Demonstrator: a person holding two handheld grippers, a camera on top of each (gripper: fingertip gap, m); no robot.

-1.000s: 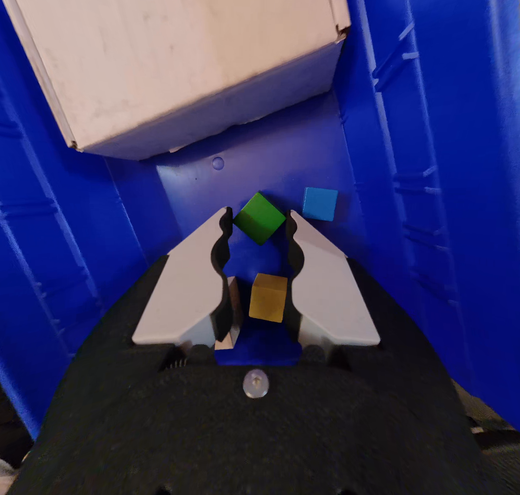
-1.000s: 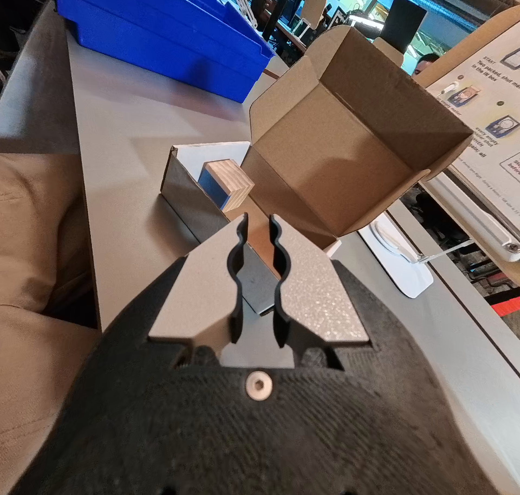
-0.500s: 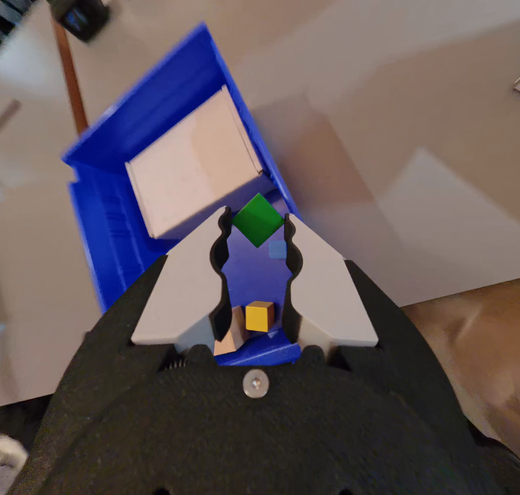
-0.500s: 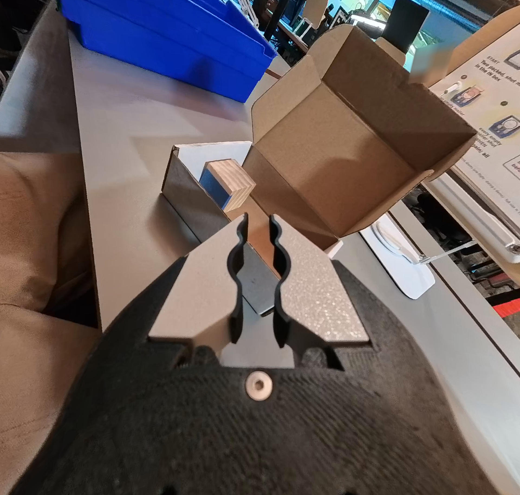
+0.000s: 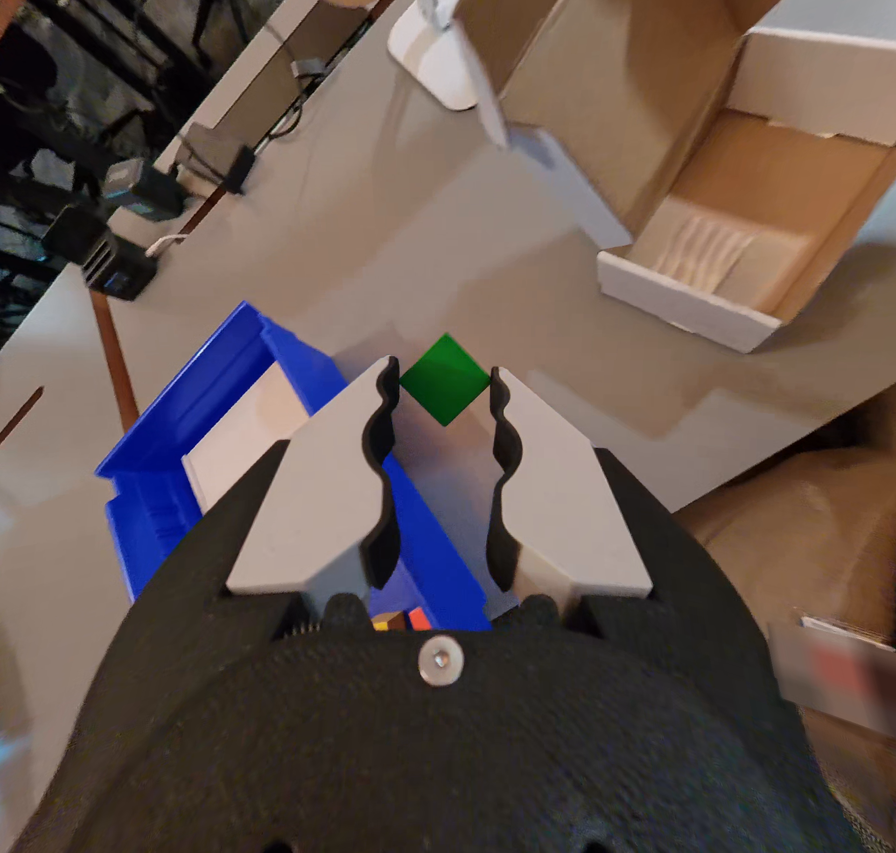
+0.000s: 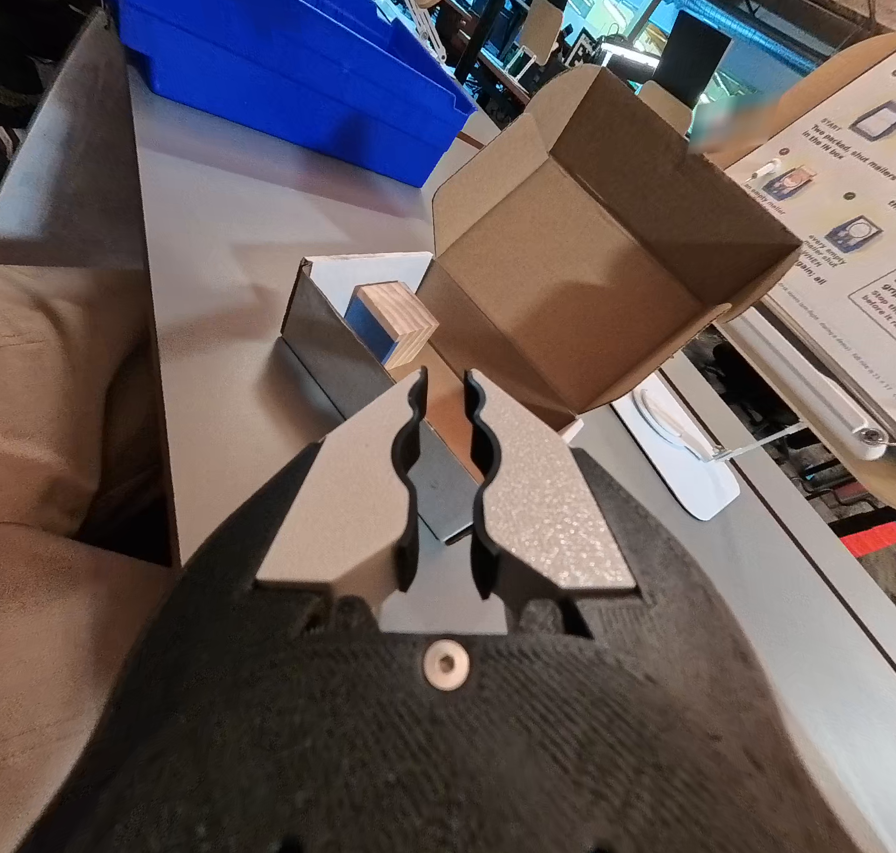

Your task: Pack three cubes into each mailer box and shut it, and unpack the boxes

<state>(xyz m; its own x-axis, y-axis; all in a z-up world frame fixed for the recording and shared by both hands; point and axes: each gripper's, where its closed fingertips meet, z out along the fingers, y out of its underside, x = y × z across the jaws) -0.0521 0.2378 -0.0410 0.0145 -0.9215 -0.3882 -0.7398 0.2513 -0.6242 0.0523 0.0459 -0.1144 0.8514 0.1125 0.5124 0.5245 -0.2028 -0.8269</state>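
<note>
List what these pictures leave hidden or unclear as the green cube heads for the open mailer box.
- Blue bin contents: left wrist view, mostly hidden behind the left gripper; only cube slivers show.
- Mailer box floor: right wrist view, blocked by its near wall; only one wooden cube shows.
- Right gripper: grip on the box wall unclear.
- Green cube: cropped at the right view's top edge.
</note>
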